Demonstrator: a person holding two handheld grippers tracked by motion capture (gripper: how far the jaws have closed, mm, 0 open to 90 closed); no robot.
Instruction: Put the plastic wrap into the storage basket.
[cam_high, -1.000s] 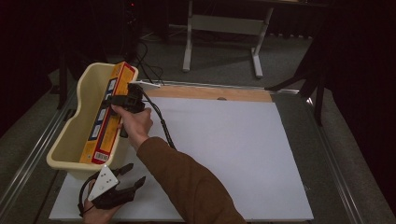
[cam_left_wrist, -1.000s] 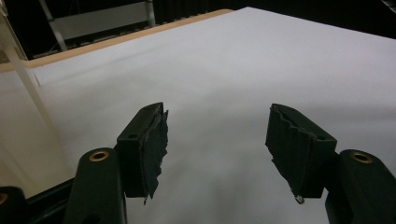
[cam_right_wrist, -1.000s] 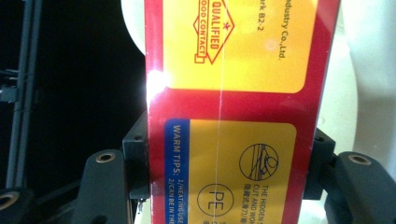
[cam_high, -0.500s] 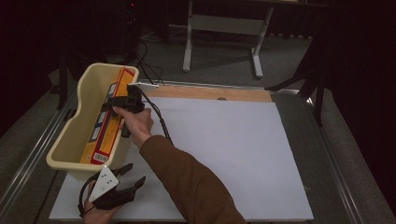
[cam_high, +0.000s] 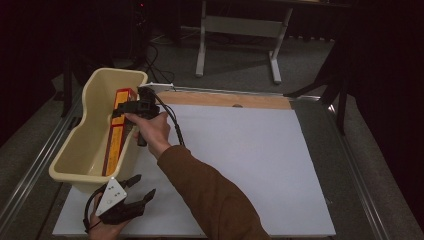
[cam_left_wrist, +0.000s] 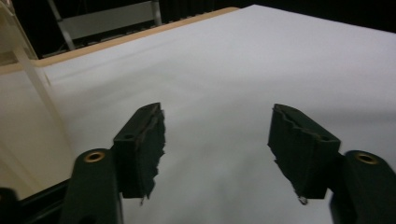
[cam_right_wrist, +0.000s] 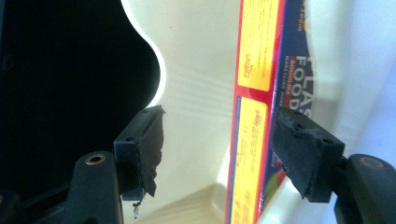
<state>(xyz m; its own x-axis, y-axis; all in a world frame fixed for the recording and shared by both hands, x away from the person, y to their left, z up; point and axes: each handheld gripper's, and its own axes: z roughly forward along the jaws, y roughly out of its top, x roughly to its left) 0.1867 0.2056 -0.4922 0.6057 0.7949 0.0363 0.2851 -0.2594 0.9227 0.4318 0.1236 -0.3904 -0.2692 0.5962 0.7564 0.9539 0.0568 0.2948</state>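
- My right gripper (cam_high: 131, 106) hangs over the cream plastic tub (cam_high: 85, 150), jaws just widened and empty; the long red-and-yellow wrap box (cam_high: 116, 136) leans inside, released.
- Left gripper (cam_high: 131, 200), beside the tub, gapes empty, idle.

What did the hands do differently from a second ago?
The right gripper, over the cream tub, has just been opening its jaws. The long red and yellow box is now let go and leans inside the tub along its wall; one edge lies between the open jaws, untouched. The box, the tub and the left gripper, open over the white sheet, stayed where they were.
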